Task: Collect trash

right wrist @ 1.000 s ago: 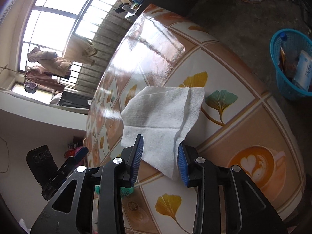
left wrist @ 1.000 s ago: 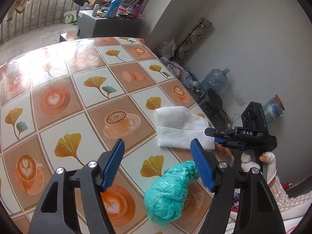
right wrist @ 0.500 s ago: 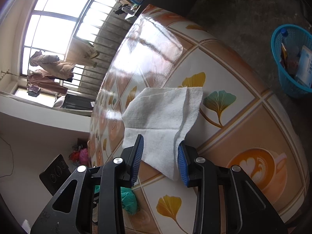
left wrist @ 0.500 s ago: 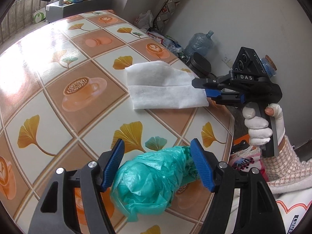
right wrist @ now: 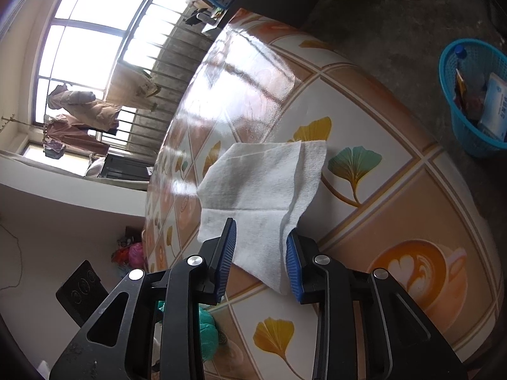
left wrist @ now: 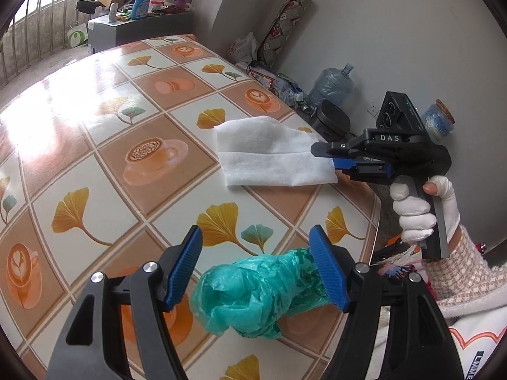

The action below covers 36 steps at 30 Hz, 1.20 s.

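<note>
Glossy printed tablecloth [left wrist: 104, 145], soft matt paper towel [left wrist: 269, 155], crinkled thin green plastic bag [left wrist: 253, 294].

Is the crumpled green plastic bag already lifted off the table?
No. In the left wrist view the green plastic bag lies on the table, between the open fingers of the left gripper.

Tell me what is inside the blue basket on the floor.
In the blue basket: a clear bottle with a blue cap, a white-and-blue packet and dark wrappers. Whatever lies beneath them is hidden.

White tissue [left wrist: 272, 155]; teal bag [left wrist: 259, 291]; blue basket [right wrist: 472, 95]; tablecloth [left wrist: 104, 171] orange-cream checks, ginkgo leaves, coffee cups.
</note>
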### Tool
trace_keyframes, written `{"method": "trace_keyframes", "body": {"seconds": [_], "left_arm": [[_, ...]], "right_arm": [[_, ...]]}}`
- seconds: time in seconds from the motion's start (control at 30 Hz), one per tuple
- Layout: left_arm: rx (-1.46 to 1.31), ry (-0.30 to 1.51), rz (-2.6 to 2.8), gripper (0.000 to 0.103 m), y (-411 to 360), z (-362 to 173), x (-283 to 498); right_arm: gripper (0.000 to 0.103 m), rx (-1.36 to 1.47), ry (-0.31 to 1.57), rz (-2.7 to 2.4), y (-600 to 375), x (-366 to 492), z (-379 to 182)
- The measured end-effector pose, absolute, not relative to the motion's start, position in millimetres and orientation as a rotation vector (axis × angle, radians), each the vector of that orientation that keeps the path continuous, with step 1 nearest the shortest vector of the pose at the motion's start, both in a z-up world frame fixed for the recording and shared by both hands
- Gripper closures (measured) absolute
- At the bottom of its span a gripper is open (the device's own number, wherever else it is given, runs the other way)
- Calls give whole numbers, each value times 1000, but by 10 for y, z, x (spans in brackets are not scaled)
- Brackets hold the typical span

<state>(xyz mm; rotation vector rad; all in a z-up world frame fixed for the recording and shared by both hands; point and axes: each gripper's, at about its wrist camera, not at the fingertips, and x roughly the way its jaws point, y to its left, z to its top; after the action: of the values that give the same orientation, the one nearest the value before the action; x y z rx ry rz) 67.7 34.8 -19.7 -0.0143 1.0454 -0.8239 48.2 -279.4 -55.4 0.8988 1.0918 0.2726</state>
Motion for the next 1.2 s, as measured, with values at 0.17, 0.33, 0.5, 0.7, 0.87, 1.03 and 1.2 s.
{"method": "trace_keyframes", "body": {"seconds": [0.17, 0.33, 0.5, 0.7, 0.87, 1.03, 1.2], "left_arm": [[-105, 1062, -883, 35, 661, -78, 570], [-41, 1129, -897, 35, 800, -145, 445], [-97, 1200, -981, 35, 685, -293, 422], [-125, 1221, -914, 35, 425, -439, 609], [-120, 1238, -876, 35, 235, -515, 724], [-103, 1224, -834, 41, 140, -528, 732], [-50, 1200, -784, 52, 73, -514, 711]], "right_arm": [[73, 900, 1092, 275, -2793, 484, -553], [73, 898, 1091, 275, -2793, 484, -557], [73, 900, 1092, 276, -2799, 489, -572], [73, 901, 1088, 263, -2813, 475, -561], [76, 906, 1085, 256, -2816, 468, -561], [81, 911, 1084, 251, -2818, 465, -566], [93, 923, 1085, 240, -2831, 456, -584]]}}
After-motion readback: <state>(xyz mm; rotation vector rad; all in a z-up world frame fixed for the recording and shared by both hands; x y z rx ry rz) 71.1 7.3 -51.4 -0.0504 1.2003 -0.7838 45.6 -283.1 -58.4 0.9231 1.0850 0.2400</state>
